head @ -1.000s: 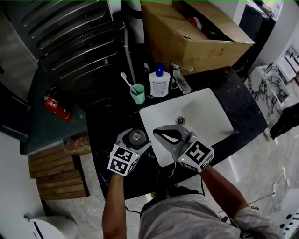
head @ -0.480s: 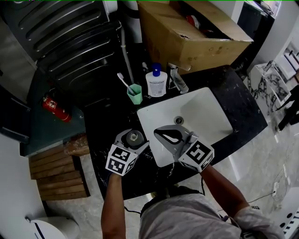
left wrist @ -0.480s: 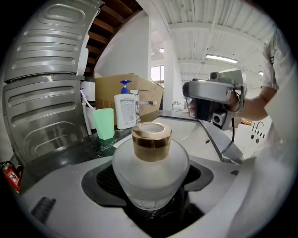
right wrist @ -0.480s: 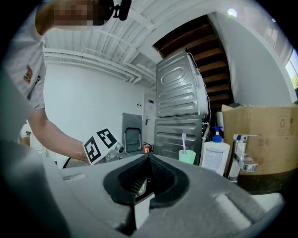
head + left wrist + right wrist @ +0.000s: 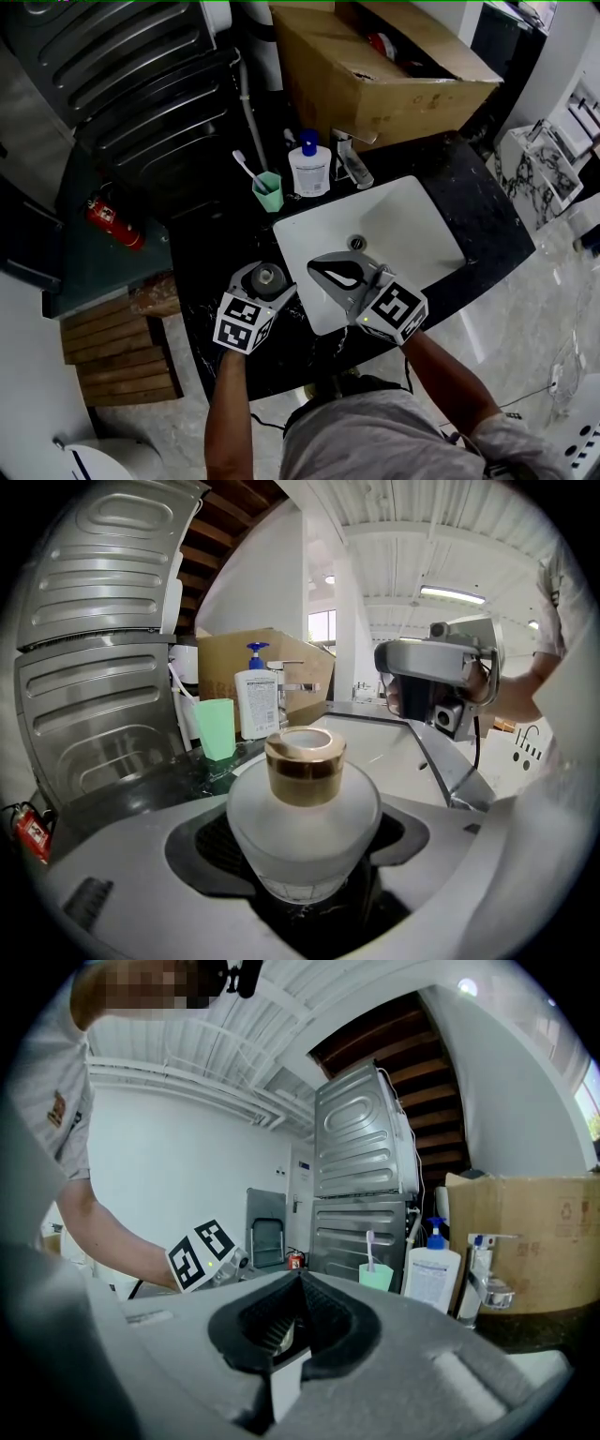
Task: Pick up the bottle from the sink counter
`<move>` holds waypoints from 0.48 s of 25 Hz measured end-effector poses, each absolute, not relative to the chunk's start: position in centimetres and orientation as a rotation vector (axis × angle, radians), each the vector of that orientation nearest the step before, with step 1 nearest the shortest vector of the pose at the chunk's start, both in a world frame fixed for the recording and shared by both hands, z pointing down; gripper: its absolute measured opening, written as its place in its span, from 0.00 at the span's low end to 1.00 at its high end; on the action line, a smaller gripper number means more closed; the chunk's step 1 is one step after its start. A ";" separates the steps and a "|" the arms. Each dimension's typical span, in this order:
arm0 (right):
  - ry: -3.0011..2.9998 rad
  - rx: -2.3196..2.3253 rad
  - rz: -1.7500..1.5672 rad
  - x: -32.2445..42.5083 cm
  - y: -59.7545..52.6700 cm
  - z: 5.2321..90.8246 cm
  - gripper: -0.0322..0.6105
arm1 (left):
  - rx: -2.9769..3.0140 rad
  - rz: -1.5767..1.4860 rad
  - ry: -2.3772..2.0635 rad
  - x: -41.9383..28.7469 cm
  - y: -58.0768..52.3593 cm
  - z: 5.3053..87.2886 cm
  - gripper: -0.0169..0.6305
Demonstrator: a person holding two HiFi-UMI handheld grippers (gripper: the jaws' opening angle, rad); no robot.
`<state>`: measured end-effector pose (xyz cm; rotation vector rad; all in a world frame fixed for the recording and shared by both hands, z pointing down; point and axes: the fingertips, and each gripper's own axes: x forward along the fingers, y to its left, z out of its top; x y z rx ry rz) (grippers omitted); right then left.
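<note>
A squat frosted-glass bottle with a gold cap sits between the jaws of my left gripper, over the black sink counter left of the basin. The dark pads hug both of its sides, so the gripper is shut on it. I cannot tell whether its base rests on the counter. My right gripper hovers over the front left corner of the white sink. Its jaws meet at the tip and hold nothing.
At the back of the counter stand a green cup with a toothbrush, a white pump bottle and a chrome faucet. A cardboard box looms behind them. A ribbed metal appliance and a fire extinguisher are at the left.
The view has drifted slightly. Both grippers stay almost where they were, the left one still around the bottle.
</note>
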<state>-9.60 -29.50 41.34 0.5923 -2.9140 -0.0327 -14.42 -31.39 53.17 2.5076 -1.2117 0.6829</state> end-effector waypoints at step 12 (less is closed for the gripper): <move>-2.952 0.593 -0.045 -9.8 -28.6 40.3 0.05 | 2.535 0.529 -1.363 -14.7 -29.5 47.7 0.54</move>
